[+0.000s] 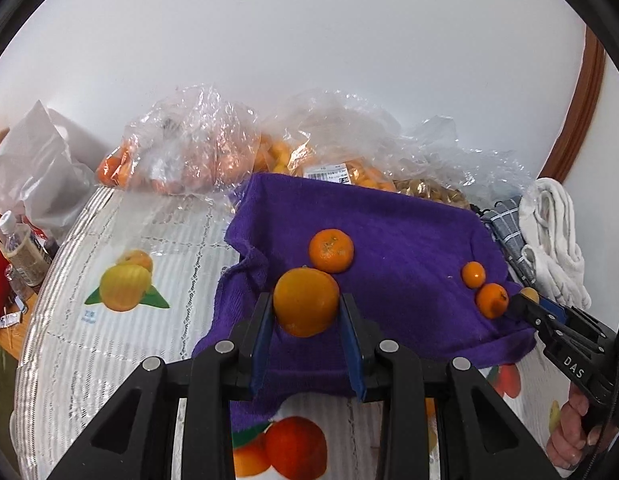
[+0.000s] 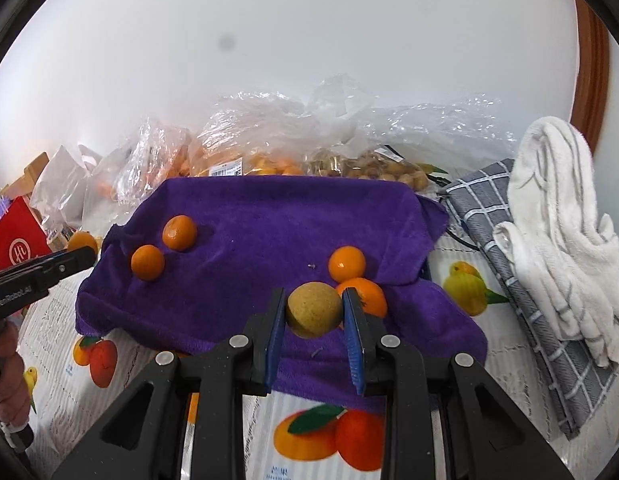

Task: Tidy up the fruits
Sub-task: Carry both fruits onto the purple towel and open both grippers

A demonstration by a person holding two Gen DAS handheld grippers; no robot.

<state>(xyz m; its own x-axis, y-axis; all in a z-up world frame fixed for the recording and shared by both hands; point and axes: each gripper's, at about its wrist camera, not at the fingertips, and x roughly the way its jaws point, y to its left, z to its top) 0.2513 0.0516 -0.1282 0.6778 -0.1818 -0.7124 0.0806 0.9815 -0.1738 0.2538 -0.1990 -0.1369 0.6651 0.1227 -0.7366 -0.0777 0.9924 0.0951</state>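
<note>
A purple towel (image 1: 401, 220) (image 2: 269, 216) lies spread on the table. My left gripper (image 1: 306, 298) is shut on a large orange (image 1: 305, 314), held just above the towel's left part, with a mandarin (image 1: 331, 250) lying behind it. My right gripper (image 2: 314, 294) is shut on a round yellow-brown fruit (image 2: 314, 314) over the towel's right front. Two small oranges (image 2: 346, 264) (image 2: 369, 296) lie right behind it. Two more oranges (image 2: 180, 232) (image 2: 147, 262) rest on the towel's left. The right wrist view shows the left gripper (image 2: 85, 254) at the left edge.
Clear plastic bags of fruit (image 1: 189, 156) (image 2: 269, 160) line the wall behind the towel. A grey checked cloth (image 2: 521, 292) with a white towel (image 2: 561, 240) on it lies at the right. A red box (image 2: 17, 240) and a bottle (image 1: 13, 240) stand at the left. The tablecloth has printed fruit.
</note>
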